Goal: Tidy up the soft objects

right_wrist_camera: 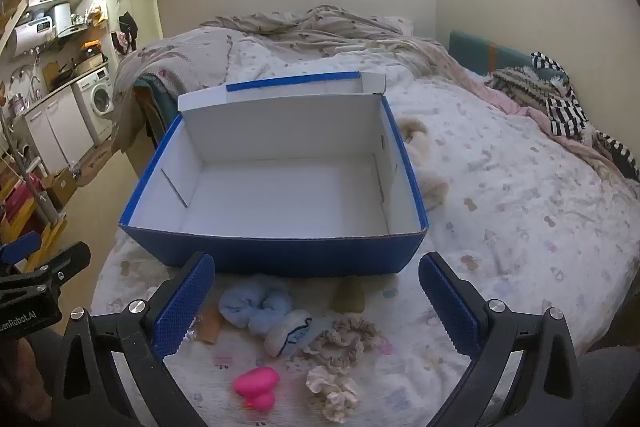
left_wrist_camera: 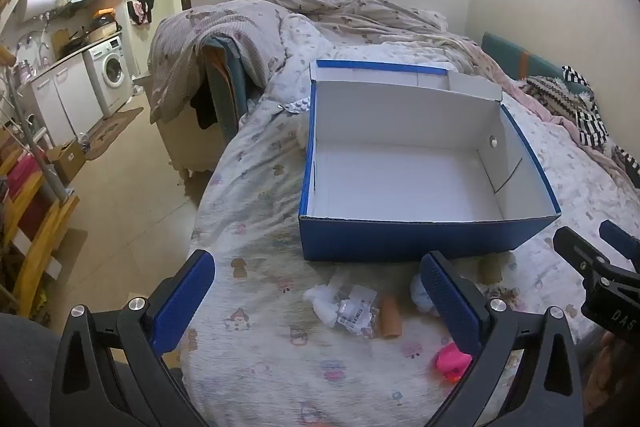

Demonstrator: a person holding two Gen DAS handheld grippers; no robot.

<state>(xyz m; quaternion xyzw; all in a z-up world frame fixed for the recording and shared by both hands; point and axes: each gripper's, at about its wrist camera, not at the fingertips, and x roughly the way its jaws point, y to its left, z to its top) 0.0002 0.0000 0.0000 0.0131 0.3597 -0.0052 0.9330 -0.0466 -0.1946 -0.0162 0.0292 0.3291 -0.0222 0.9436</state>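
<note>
An empty blue box [left_wrist_camera: 424, 239] [right_wrist_camera: 280, 251] with a white inside stands open on the bed. In front of it lie small soft items: a pale blue fluffy scrunchie [right_wrist_camera: 256, 303], a blue-and-white sock [right_wrist_camera: 292, 333], a beige scrunchie [right_wrist_camera: 352, 341], a cream frilly scrunchie [right_wrist_camera: 332, 391], a pink rubber duck [right_wrist_camera: 258, 385] [left_wrist_camera: 452, 361], a brown tube [left_wrist_camera: 390, 317] and a crinkled plastic packet [left_wrist_camera: 352, 309]. My left gripper [left_wrist_camera: 316, 301] hovers open above the packet. Over the sock and scrunchies my right gripper [right_wrist_camera: 316, 301] is open and holds nothing.
The bed [right_wrist_camera: 520, 187] has a patterned quilt, rumpled blankets at the back and striped clothes [right_wrist_camera: 560, 107] at the right. A beige plush item [right_wrist_camera: 424, 163] lies right of the box. The floor, a chair draped with cloth [left_wrist_camera: 208, 67] and a washing machine [left_wrist_camera: 110, 71] are to the left.
</note>
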